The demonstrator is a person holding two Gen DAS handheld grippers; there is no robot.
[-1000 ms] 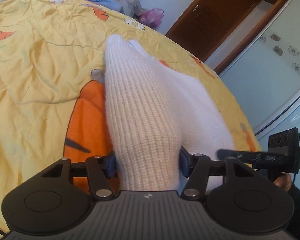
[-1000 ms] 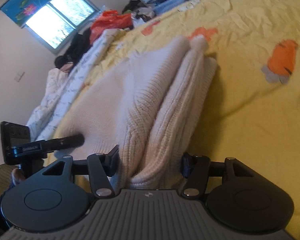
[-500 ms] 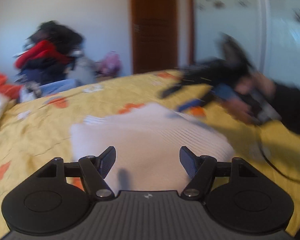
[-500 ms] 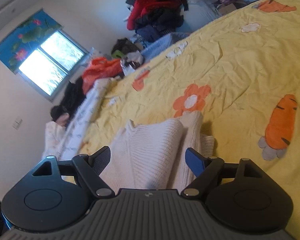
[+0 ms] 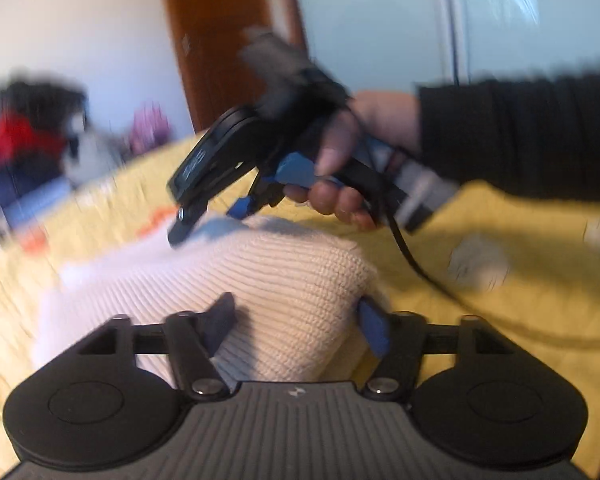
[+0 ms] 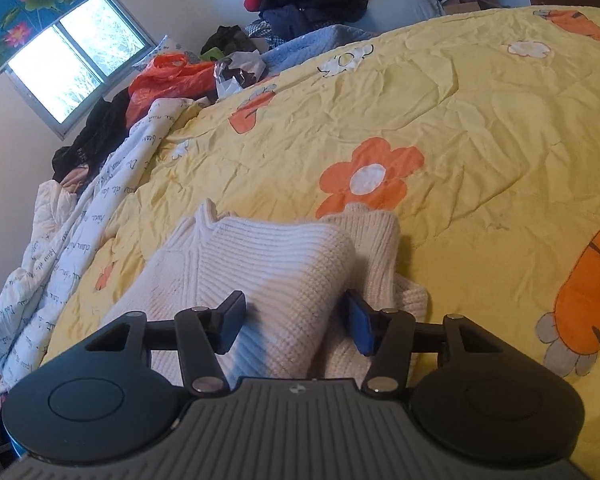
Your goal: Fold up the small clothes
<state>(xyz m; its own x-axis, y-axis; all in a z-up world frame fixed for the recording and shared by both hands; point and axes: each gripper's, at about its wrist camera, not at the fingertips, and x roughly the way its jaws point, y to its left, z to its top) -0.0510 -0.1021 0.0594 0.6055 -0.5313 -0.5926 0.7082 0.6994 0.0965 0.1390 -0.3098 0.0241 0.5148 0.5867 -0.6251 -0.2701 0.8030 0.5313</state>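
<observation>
1. Left wrist view: the left gripper [image 5: 294, 326] is closing its jaws around a thick roll of the cream knit sweater [image 5: 276, 276], which lies on the yellow quilt [image 5: 540, 248]. The pads seem to touch the fabric on both sides.
2. Right wrist view: the right gripper [image 6: 294, 322] is also closing, with a fold of the same sweater [image 6: 268, 256] between its jaws. The garment lies half folded on the quilt [image 6: 460, 120], near the orange flower print [image 6: 370, 178].
3. To do this step well, I think both grippers should take all the layers of the near edge together, at the same height, and then carry the edge over evenly, so the fold does not come out crooked.
4. Left wrist view is blurred. The right gripper [image 5: 236, 196] and the person's hand [image 5: 340, 164] show there above the sweater, but its fingertips are not clear.
5. How many layers each gripper holds I cannot tell. The near edge of the sweater is hidden under the gripper bodies.
</observation>
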